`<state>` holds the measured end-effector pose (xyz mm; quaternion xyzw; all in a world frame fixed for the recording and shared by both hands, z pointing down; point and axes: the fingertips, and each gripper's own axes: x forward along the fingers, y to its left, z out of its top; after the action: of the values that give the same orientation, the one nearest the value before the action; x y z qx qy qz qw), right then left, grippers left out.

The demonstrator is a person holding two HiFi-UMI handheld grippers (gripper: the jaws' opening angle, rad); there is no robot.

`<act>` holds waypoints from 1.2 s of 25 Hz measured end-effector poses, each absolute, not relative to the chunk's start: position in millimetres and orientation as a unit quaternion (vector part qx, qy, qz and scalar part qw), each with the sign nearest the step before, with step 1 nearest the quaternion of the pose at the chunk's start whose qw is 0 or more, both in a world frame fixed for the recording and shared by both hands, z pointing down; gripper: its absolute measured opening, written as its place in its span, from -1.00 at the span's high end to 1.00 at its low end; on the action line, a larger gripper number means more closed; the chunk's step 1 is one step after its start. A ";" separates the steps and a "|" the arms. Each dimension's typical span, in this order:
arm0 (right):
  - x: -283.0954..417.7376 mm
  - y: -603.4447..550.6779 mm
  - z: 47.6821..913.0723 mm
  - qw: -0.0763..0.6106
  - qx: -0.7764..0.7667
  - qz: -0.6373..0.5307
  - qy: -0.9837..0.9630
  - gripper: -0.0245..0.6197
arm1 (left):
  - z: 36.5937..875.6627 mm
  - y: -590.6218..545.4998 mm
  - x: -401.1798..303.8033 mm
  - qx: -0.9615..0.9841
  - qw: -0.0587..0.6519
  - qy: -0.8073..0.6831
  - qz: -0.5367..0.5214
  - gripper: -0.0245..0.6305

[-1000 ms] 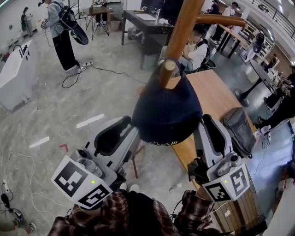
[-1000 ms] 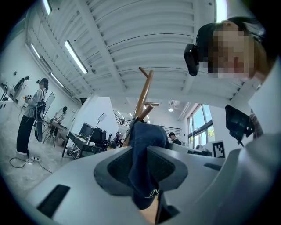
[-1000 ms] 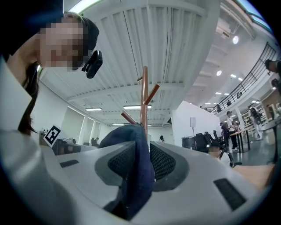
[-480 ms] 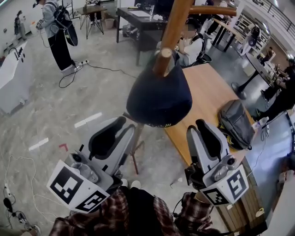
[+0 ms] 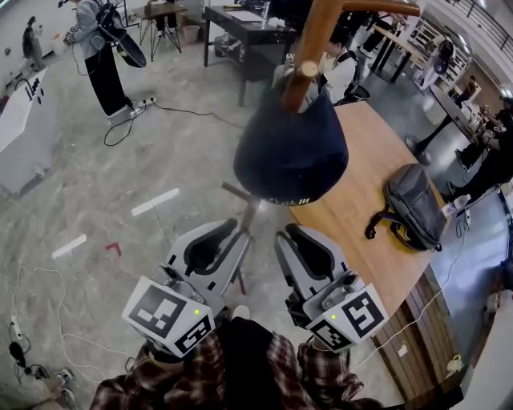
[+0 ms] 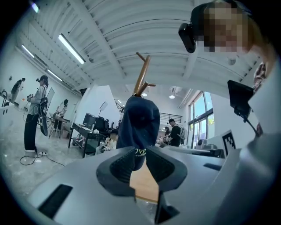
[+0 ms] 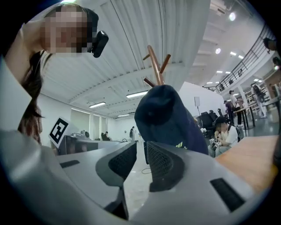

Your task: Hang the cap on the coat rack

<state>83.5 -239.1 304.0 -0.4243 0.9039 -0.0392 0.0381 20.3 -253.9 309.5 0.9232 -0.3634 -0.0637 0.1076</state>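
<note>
Two tools, your left gripper [image 5: 232, 237] and right gripper [image 5: 294, 234], sit empty, jaws slightly parted, at 6 o'clock of the cap [image 5: 290, 152] draped on the coat rack peg [image 5: 299, 82]; lower them straight, avoiding its brim.

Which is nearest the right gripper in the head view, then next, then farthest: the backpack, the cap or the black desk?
From the right gripper:
1. Cap: hanging on the rack peg, just ahead of the jaws.
2. Backpack: off to the right, lying on the wooden table.
3. Black desk: far back across the floor, beyond the rack.
</note>
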 end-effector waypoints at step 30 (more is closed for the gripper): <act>67.0 -260.7 341.1 0.021 -0.425 -0.075 0.902 0.89 | 339.0 -261.3 34.8 0.940 0.102 -0.325 -0.018 0.89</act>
<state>67.0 -260.7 341.1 -0.4246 0.9020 -0.0746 0.0208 34.8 -261.3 339.0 0.9402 -0.3246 -0.0183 0.1022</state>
